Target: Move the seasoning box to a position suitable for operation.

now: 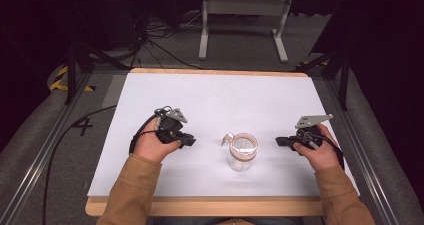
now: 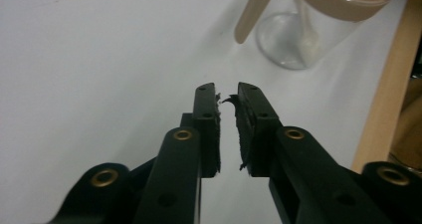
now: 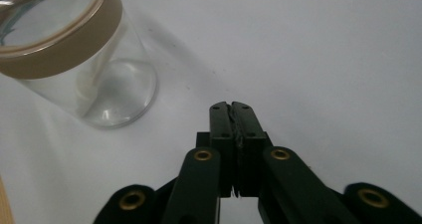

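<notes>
jar (image 1: 242, 152) stood mid-frame, ungrasped; my left gripper (image 1: 189, 141) gaped slightly, empty, my right gripper (image 1: 280, 141) pinched closed, empty; approach likely next.

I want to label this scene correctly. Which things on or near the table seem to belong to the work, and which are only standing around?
Belongs to the work:
- glass jar with tan lid, standing between the grippers
- left gripper, jaws slightly apart, holding nothing
- right gripper, jaws closed, holding nothing

Just around:
- white frame behind the table
- floor cables
</notes>
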Tool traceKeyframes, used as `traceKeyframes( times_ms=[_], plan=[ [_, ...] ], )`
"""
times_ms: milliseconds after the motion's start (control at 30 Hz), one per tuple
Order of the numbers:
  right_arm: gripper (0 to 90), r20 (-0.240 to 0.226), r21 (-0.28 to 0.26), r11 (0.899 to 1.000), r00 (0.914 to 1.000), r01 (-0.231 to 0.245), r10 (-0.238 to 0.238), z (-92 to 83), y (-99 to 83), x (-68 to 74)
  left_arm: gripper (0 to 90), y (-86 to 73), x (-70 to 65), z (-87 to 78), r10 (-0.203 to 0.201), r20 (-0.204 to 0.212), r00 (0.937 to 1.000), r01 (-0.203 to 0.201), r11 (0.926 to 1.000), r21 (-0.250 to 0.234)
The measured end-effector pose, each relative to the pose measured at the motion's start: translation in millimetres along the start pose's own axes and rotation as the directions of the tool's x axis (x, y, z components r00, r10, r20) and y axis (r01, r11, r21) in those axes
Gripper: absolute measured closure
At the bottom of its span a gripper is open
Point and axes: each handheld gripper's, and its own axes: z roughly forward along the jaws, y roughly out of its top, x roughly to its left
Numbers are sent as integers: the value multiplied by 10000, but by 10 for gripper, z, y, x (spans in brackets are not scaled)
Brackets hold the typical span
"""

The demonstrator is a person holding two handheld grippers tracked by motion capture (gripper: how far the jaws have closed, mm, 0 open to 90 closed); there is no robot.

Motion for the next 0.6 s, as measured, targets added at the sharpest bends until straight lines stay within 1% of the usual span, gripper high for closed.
traceKeyframes(
  times_ms=[33, 67, 100, 167, 200, 233, 267, 300, 333, 367, 467, 500, 600],
  plan=[
    [900, 0, 0, 10000, 10000, 0, 0, 0, 0, 0, 817, 15, -13, 6, 34, 19, 10000, -34, 10000, -21],
    [900, -96, 19, 10000, 9999, -52, 52, -6, -1, 13, 826, 40, -27, 12, -17, 29, 10000, 17, 9999, -103],
    [900, -138, -27, 10000, 9999, -54, 53, -7, -9, 28, 824, 56, -32, 24, -16, 136, 9999, 19, 9998, -198],
    [900, -195, -66, 10000, 9998, -54, 52, -7, -15, 37, 808, 73, -40, 35, 9, 217, 9998, -5, 9998, -220],
    [900, -218, -122, 9999, 9998, 38, -41, 3, -23, 49, 793, 85, -47, 44, 31, 223, 9997, -25, 9997, -253],
    [900, -323, -81, 9999, 9994, 88, -90, 14, -30, 71, 792, 99, -50, 54, 116, 267, 9996, -111, 9998, -184],
    [900, -323, -81, 9999, 9994, 88, -90, 14, -30, 71, 792, 109, -58, 76, 86, 278, 9996, -79, 9997, -248],
    [900, -397, -71, 9999, 9992, 104, -106, 25, -32, 82, 793, 115, -64, 109, 49, 321, 9995, -38, 9995, -315],
    [900, -452, -67, 9999, 9989, 113, -116, 34, -34, 93, 807, 125, -74, 174, 12, 458, 9989, 4, 9994, -348],
    [900, -494, -28, 9999, 9987, 150, -151, 50, -37, 103, 844, 128, -78, 210, 22, 537, 9986, -4, 9994, -341],
    [900, -509, 1, 9998, 9985, 182, -181, 66, -39, 115, 885, 144, -103, 370, 78, 761, 9971, -49, 9993, -375],
    [900, -545, -7, 9998, 9984, 174, -174, 67, -39, 122, 892, 155, -111, 411, 161, 755, 9970, -131, 9991, -409],
    [900, -596, -61, 9997, 9979, 235, -239, 61, -46, 137, 894, 186, -143, 497, 283, 566, 9980, -251, 9981, -563]
  ],
)
